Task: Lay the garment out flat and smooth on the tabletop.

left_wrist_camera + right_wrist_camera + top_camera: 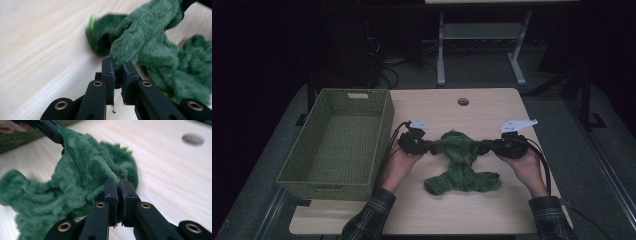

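With both grippers (pixel 432 146) (pixel 486 146) clamped on the green fleece (pixel 460 162), lift evenly, keeping it taut, then swing toward the basket (pixel 384 120) at the table's left edge.

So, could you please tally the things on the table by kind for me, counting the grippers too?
Green fleece garment: 1
Green woven basket: 1
Handheld grippers: 2, the left gripper and the right gripper, each shut on the garment
Total: 4

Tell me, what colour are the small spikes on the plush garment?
Bright lime green spikes on the dark green plush garment; clearest in the right gripper view.
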Tool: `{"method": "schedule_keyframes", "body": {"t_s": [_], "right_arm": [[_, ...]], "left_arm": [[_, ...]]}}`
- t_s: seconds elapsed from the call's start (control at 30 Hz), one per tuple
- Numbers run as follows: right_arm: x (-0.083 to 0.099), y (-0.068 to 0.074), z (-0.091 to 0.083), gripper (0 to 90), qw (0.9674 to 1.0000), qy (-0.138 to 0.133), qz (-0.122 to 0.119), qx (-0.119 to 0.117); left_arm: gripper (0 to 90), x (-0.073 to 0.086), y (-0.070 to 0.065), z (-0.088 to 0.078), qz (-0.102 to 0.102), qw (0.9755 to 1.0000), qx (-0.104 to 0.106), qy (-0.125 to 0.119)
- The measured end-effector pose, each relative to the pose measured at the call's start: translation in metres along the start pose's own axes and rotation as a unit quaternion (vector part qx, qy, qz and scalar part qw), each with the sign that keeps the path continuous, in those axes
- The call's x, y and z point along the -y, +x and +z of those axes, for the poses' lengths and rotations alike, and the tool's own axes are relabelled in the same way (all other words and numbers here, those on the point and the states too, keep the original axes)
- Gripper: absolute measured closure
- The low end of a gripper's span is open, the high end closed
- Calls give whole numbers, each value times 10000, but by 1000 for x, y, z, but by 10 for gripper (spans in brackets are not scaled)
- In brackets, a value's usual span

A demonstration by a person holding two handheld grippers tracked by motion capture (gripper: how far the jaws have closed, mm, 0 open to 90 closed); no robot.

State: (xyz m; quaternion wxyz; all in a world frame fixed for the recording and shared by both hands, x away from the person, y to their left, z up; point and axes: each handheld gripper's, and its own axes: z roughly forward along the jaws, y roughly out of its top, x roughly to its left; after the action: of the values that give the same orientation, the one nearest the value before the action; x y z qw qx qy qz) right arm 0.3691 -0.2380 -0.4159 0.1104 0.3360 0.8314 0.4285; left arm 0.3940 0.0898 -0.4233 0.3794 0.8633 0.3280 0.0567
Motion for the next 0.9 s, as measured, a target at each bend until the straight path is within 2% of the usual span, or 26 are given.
{"method": "schedule_keyframes", "body": {"t_s": [0.07, 0.1, 0.13, 0.17, 0.23, 0.27, 0.33, 0.4, 0.43, 0.5, 0.53, 0.57, 0.6, 0.63, 0.67, 0.73, 0.83, 0.87, 0.9], "right_arm": [[3, -3, 4, 851, 10000, 72, 33, -21], [12, -6, 11, 851, 9997, 213, 125, -43], [12, -6, 11, 851, 9997, 213, 125, -43], [18, -9, 17, 851, 9991, 351, 235, -56], [21, -10, 19, 851, 9988, 425, 232, -71], [24, -11, 23, 850, 9978, 563, 342, -72], [25, -13, 27, 850, 9974, 629, 341, -82], [27, -13, 31, 844, 9968, 711, 353, -76], [27, -12, 32, 836, 9965, 742, 381, -89], [26, -12, 32, 770, 9969, 728, 284, -77], [26, -12, 32, 770, 9969, 728, 284, -77], [25, -11, 30, 732, 9968, 723, 338, -55], [23, -11, 27, 688, 9972, 682, 310, -55], [20, -11, 20, 651, 9979, 556, 335, -15], [20, -11, 20, 651, 9979, 556, 335, -15], [12, -10, 9, 633, 9992, 282, 266, 40], [4, -11, 6, 622, 9993, 263, 263, 66], [-5, -12, 3, 625, 9997, 101, 214, 65], [-5, -12, 3, 625, 9997, 101, 214, 65]], "left_arm": [[821, 2, 1, 4, -17, 10000, 22, 89], [820, 4, 2, 9, -83, 9999, 57, 137], [820, 5, 3, 12, -40, 9997, 81, 236], [820, 6, 3, 19, 17, 9992, 90, 394], [820, 7, 3, 22, 5, 9990, 97, 434], [819, 7, 5, 26, -1, 9989, 85, 472], [816, 7, 6, 29, -63, 9989, 85, 458], [801, 7, 8, 30, -42, 9987, 104, 501], [782, 7, 9, 29, -57, 9989, 72, 471], [686, 6, 9, 26, -118, 9991, 99, 398], [643, 6, 9, 26, -118, 9991, 99, 398], [643, 5, 10, 22, -108, 9993, 106, 346], [604, 4, 9, 19, -167, 9995, 100, 242], [571, 1, 9, 10, -141, 9998, 111, 62], [563, 1, 9, 10, -141, 9998, 111, 62], [549, -6, 9, -1, -109, 9998, 113, -132], [544, -12, 10, -6, -98, 9996, 92, -241], [544, -17, 12, -7, -77, 9995, 23, -305], [544, -17, 12, -7, -77, 9995, 23, -305]]}}
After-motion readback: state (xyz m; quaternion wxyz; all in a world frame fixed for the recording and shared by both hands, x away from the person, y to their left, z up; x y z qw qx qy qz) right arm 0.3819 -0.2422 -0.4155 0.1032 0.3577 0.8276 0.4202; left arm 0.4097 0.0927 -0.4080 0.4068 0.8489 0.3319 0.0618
